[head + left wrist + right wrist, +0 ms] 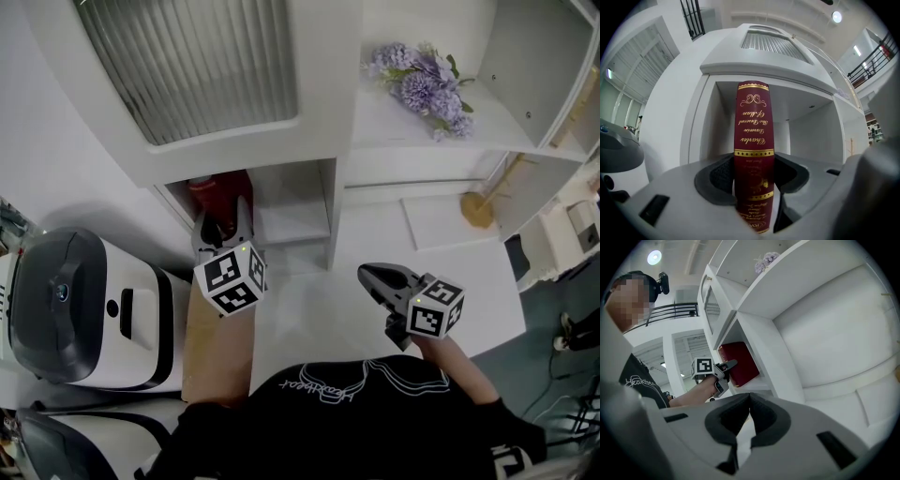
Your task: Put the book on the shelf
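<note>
White shelf (295, 223) holds my book (753, 140) upright inside; left gripper (223, 223) pinches its spine, right gripper (370, 275) is pressed together, empty. Letting go remains.

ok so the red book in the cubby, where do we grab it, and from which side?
Low on the spine edge of the red book, pads on both covers, straight in through the cubby front. It is upright, spine out, with cubby walls on either side. The left gripper grips it so.

left hand-held gripper (224, 227): clamped on book (753, 136) | right hand-held gripper (749, 401): jaws together
</note>
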`<state>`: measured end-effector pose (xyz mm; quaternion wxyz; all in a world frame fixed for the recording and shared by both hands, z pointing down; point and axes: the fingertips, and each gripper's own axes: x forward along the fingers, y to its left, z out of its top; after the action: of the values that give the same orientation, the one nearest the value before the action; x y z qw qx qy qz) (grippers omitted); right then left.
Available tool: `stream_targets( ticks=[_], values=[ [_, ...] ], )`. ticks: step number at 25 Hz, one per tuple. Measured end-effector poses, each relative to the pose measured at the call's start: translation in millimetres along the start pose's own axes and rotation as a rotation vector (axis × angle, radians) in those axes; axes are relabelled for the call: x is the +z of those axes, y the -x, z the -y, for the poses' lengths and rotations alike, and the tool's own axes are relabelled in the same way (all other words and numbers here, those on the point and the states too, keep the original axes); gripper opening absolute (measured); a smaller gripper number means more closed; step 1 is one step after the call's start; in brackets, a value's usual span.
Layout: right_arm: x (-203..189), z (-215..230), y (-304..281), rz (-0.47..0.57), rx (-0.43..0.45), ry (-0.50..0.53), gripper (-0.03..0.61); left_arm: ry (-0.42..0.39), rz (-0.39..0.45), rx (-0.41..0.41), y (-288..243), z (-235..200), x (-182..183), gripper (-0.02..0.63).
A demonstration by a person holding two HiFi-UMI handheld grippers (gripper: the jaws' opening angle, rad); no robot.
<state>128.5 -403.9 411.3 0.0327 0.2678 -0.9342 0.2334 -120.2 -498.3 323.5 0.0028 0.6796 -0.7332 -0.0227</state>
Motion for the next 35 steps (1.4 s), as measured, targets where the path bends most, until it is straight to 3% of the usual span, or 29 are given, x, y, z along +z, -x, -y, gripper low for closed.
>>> stream_targets(
  ticks=[11, 20, 28, 31, 35],
  values=[
    [-1.8, -5.5, 5.7, 0.002, -0.023, 0.011, 0.006, -0.001, -0.008, -0.04, -21.9, 1.3, -1.7, 0.213],
    [4.5, -22.4, 14.3, 0.025, -0.037, 0.045, 0.006, 0.036, -0.026, -0.164, -16.0, 13.6, -2.9, 0.25],
    [18.4, -50.1, 15.1, 0.071, -0.016, 0.087, 0.006, 0.021, -0.031, -0.233, 22.6, 12.1, 6.8, 0.264],
    [23.9, -65.2, 13.4, 0.092, -0.003, 0.115, 0.006, 0.007, -0.069, -0.294, 46.3, 14.0, 6.6, 0.264],
    [32.9, -92.6, 9.7, 0.128, 0.043, 0.169, 0.006, 0.059, -0.1, -0.394, 85.3, 16.1, 9.2, 0.261]
  ],
)
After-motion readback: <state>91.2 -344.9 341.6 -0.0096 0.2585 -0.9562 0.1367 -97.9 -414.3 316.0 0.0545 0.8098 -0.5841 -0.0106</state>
